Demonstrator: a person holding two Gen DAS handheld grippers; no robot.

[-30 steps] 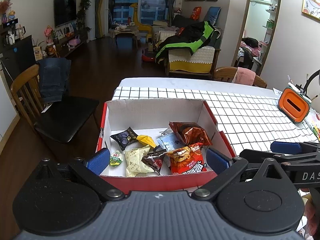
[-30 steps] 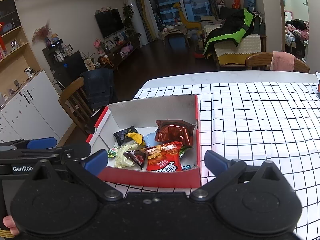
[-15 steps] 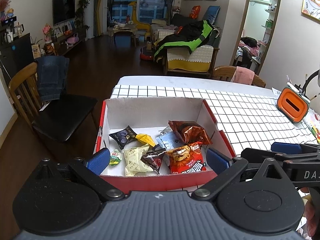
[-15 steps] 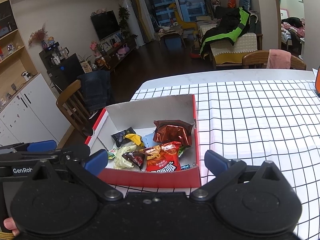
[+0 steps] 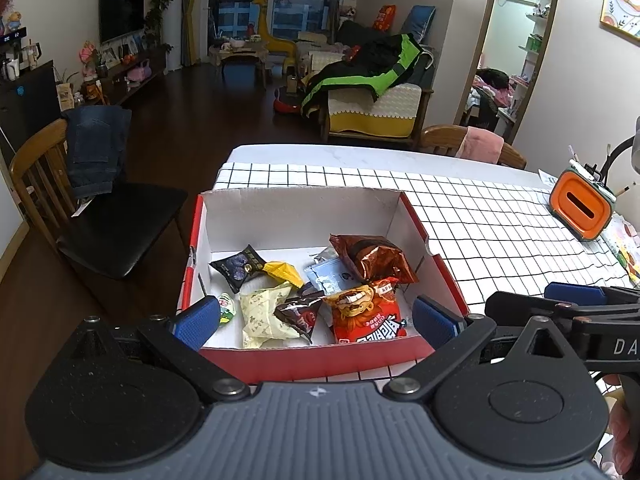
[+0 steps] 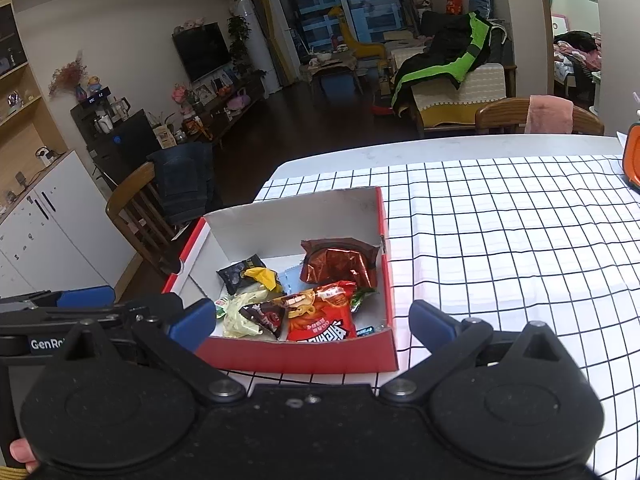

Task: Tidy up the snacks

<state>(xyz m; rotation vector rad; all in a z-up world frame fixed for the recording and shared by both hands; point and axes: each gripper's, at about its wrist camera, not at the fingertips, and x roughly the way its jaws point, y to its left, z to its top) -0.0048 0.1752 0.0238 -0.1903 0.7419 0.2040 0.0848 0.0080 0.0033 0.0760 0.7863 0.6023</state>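
Note:
A red cardboard box (image 5: 320, 354) (image 6: 300, 354) with a white inside sits at the table's left end and holds several snack packets. Among them are a red chip bag (image 5: 366, 314) (image 6: 320, 318), a shiny brown bag (image 5: 370, 258) (image 6: 338, 264), a pale yellow packet (image 5: 266, 314), a black packet (image 5: 238, 268) and a small dark chocolate packet (image 5: 300, 314). My left gripper (image 5: 316, 322) hovers open just before the box's near wall, nothing between its blue pads. My right gripper (image 6: 312, 322) is open too, empty, at the box's near right corner.
A black-and-white checked cloth (image 6: 500, 240) covers the table to the right of the box. An orange tissue holder (image 5: 580, 210) stands at the far right. A wooden chair with jeans over its back (image 5: 92, 200) is left of the table; another chair (image 5: 472, 146) is behind it.
Both grippers have risen and drawn back slightly, so the box sits a little lower and farther in view. The snacks have not moved and both grippers stay open.

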